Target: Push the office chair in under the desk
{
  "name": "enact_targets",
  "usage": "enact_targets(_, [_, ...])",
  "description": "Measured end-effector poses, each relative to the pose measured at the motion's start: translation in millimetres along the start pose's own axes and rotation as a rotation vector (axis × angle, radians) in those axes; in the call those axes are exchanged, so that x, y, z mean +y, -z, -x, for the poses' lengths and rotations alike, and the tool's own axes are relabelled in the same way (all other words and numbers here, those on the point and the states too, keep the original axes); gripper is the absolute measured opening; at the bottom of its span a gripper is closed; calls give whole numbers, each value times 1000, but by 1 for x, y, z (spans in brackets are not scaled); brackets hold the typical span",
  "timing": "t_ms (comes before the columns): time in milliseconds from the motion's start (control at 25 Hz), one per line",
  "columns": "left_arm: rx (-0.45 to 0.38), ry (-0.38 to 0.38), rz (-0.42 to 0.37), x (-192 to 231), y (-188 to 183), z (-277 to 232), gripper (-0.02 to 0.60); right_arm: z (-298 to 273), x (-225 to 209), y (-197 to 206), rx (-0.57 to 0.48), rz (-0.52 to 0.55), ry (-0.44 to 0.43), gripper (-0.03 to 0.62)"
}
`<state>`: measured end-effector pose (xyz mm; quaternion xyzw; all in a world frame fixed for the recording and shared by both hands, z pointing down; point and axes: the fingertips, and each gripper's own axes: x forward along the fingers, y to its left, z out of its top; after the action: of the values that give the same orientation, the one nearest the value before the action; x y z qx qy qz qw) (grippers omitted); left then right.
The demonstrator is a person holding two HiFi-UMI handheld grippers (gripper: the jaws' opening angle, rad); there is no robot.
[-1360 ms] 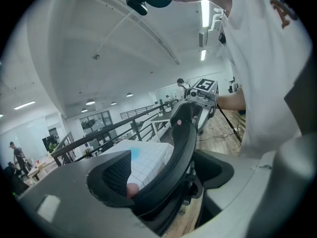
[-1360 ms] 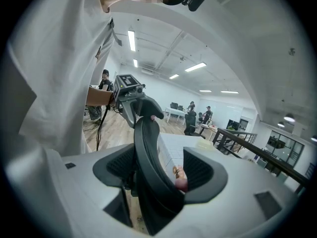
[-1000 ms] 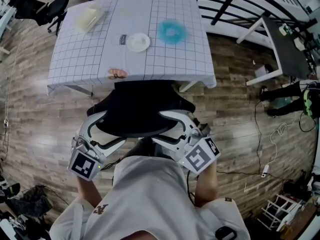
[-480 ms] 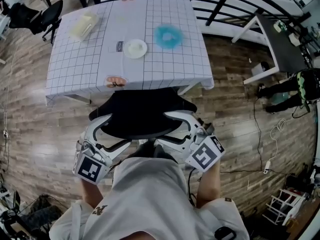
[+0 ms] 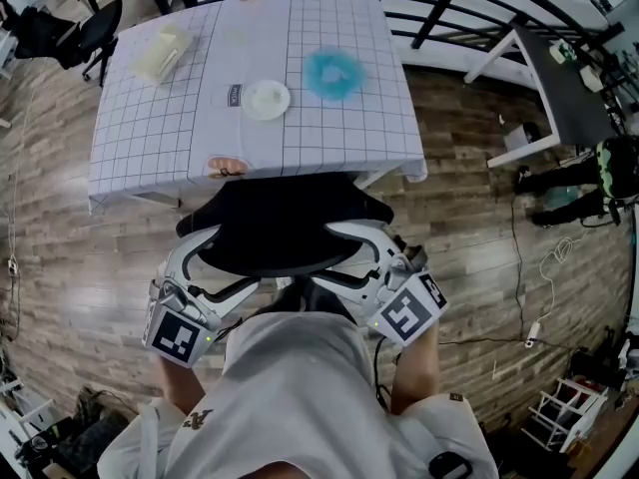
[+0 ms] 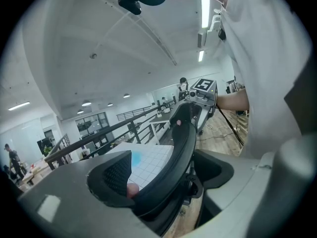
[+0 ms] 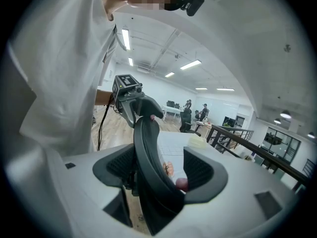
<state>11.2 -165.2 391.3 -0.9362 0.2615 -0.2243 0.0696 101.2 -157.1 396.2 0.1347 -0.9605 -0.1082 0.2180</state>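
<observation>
The black office chair [image 5: 280, 223] stands at the near edge of the desk [image 5: 150, 118], which has a white grid cloth; the chair's front reaches the cloth's edge. My left gripper [image 5: 225, 262] and right gripper [image 5: 331, 257] straddle the two ends of the chair back's top rim. In the left gripper view the rim [image 6: 181, 133] runs between the wide-apart jaws of the left gripper [image 6: 163, 175], with a gap on the right side. The right gripper [image 7: 158, 175] holds its jaws open around the rim [image 7: 146, 143] the same way.
On the desk lie a white plate [image 5: 267, 99], a blue fluffy thing [image 5: 331, 72], a cream box [image 5: 165, 52] and a pinkish item [image 5: 228, 168] at the near edge. Another black chair [image 5: 95, 28] stands far left. A black railing [image 5: 449, 8], a white side desk [image 5: 559, 78] and floor cables [image 5: 539, 307] lie to the right.
The chair and both grippers have moved a little nearer the desk; the desk's near edge now sits lower in the head view, meeting the chair's front.
</observation>
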Motion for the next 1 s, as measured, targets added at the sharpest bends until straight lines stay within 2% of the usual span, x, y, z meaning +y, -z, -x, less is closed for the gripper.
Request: enact_targets(1000, [5,-19,15,25,-14,-48,402,14,-49,21,-23,21,-13,316])
